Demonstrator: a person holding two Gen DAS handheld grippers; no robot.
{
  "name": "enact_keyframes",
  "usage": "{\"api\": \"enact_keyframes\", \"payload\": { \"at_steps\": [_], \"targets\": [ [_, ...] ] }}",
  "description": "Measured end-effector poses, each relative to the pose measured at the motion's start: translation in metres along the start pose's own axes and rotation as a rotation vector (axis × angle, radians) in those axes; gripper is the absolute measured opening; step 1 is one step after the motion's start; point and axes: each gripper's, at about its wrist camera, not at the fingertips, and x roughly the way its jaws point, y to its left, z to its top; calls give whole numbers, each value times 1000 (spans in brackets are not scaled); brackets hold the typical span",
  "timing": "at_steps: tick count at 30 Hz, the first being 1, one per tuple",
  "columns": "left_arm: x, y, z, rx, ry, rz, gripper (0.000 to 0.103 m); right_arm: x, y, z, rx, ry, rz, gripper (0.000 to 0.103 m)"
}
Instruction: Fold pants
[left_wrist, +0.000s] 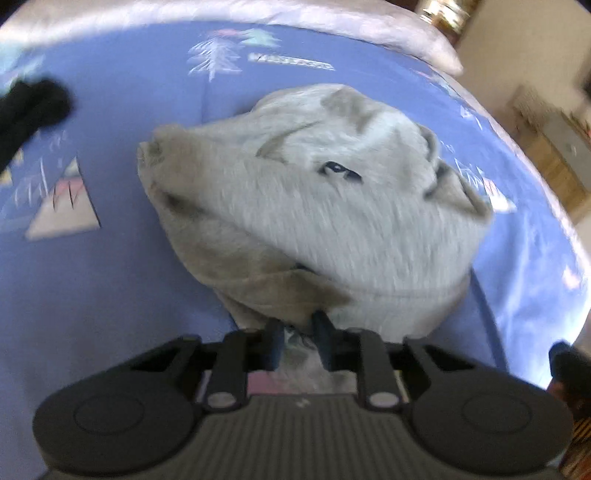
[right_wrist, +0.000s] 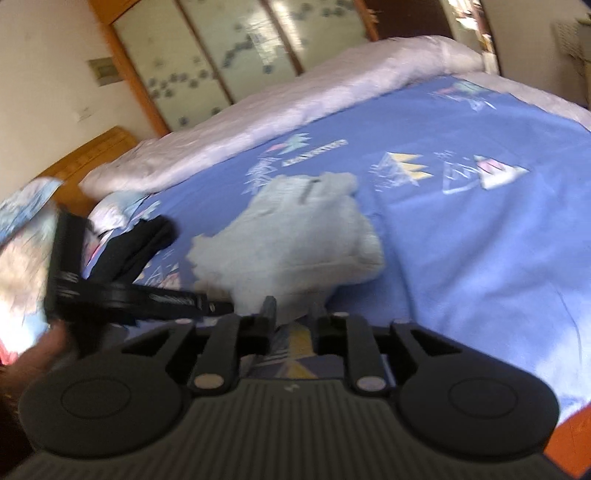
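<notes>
Left fingers (left_wrist: 300, 334): we see them nearly closed, pinching the grey pants (left_wrist: 314, 206) hem.
Right fingers (right_wrist: 291, 314): slightly apart; grip unclear to us.
Risk: the bunched pants slip free, folding crooked on the bed (right_wrist: 461, 236).

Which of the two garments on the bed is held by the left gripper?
The grey pants, bunched in the middle of the blue bedsheet. The left gripper pinches their near edge. The black garment lies apart at the side, untouched.
</notes>
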Motion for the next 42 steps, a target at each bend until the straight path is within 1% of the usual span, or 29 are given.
{"api": "enact_keyframes", "payload": {
  "at_steps": [1,2,4,6,7,8,9,11,13,14,15,16,18,20,21,22,23,24,25,26,27,28,29,31,33,37,42],
  "targets": [
    [-8,3,-1,-18,-24,-26,13,1,-3,1,3,-3,-4,27],
    [-18,5,-4,-15,-54,-42,12,2,-6,4,5,-5,-7,28],
    [-53,14,-15,-7,-129,-71,11,5,-13,9,19,-6,-4,30],
    [-91,29,-30,-18,-189,-115,11,14,-15,18,42,-9,14,31],
    [-107,40,-38,-31,-212,-127,11,15,-17,22,53,-15,24,31],
    [-123,50,-47,-46,-230,-125,11,20,-18,26,69,-20,34,34],
    [-136,57,-55,-60,-243,-112,11,26,-18,31,88,-21,44,38],
    [-153,73,-68,-88,-246,-91,11,33,-17,35,118,-21,79,42],
    [-164,84,-82,-111,-234,-65,11,43,-11,38,128,-17,94,43],
    [-166,87,-90,-120,-225,-52,9,49,-6,39,126,-13,96,44],
    [-169,91,-98,-131,-221,-41,5,54,-2,39,120,-7,99,46],
    [-174,95,-104,-140,-218,-41,5,60,3,39,114,3,104,47],
    [-179,102,-114,-173,-214,-40,5,72,10,37,110,32,115,59],
    [-176,107,-116,-196,-210,-40,5,86,18,32,103,66,104,63],
    [-175,110,-114,-202,-210,-40,5,95,21,29,76,85,66,62],
    [-175,112,-112,-204,-215,-40,5,102,24,27,47,106,26,59],
    [-176,112,-109,-201,-225,-44,5,109,25,25,27,138,3,33],
    [-178,111,-106,-196,-233,-49,5,113,23,23,30,166,8,9],
    [-181,112,-108,-190,-242,-52,4,110,19,23,58,156,7,9],
    [-184,111,-107,-180,-261,-40,3,100,15,26,78,114,8,9],
    [-187,111,-109,-167,-279,-19,2,88,13,30,72,61,-8,8],
    [-188,111,-108,-160,-287,-1,2,77,12,34,49,16,-42,8],
    [-189,113,-107,-168,-286,2,2,68,11,40,30,-10,-65,8],
    [-185,120,-105,-206,-272,-13,2,54,10,49,3,-23,-80,8],
    [-182,123,-105,-235,-259,-17,2,44,14,54,-42,-34,-116,8],
    [-178,118,-110,-225,-247,-16,3,32,28,51,-128,-60,-166,8],
    [-175,112,-111,-214,-230,-15,3,37,35,52,-175,-75,-178,8]
  ]
}}
